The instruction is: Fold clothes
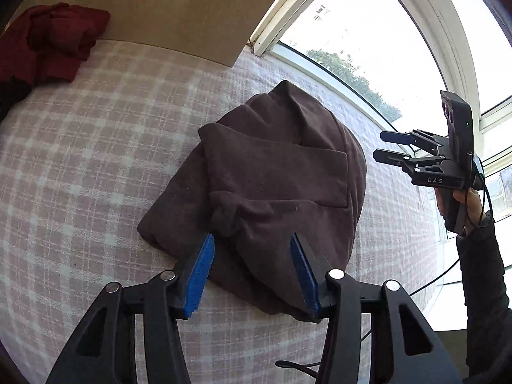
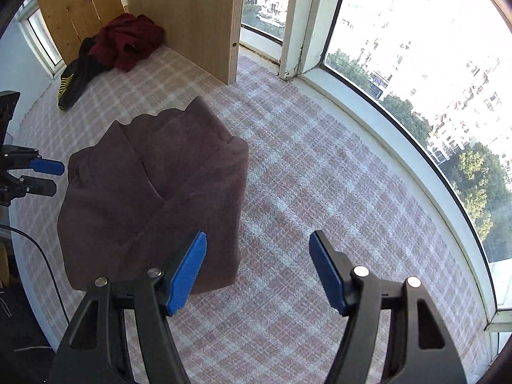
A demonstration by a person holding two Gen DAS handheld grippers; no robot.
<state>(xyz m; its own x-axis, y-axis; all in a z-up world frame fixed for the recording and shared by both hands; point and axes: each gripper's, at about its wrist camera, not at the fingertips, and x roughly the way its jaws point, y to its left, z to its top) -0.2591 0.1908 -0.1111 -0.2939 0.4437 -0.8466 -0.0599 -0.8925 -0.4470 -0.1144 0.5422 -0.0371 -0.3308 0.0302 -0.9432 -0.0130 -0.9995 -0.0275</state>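
Both hand-held grippers hovered with jaws spread and nothing between the blue pads: the left gripper (image 1: pixel 252 268) over the near edge of the folded brown garment (image 1: pixel 272 185), the right gripper (image 2: pixel 257 268) over bare cover just right of it. That garment (image 2: pixel 153 198) lay folded in a compact bundle on the pink-and-white checked cover (image 2: pixel 304 192), roughly at its middle. From the left wrist view, the right gripper (image 1: pixel 388 147) showed at the right, held in a hand (image 1: pixel 460 204) with a dark sleeve. At the far left, a crumpled dark red garment (image 2: pixel 128 40) and a black garment (image 2: pixel 75 78) with yellow print lay heaped against a wooden panel (image 2: pixel 192 16). A curved window (image 2: pixel 416 64) ran along the right.
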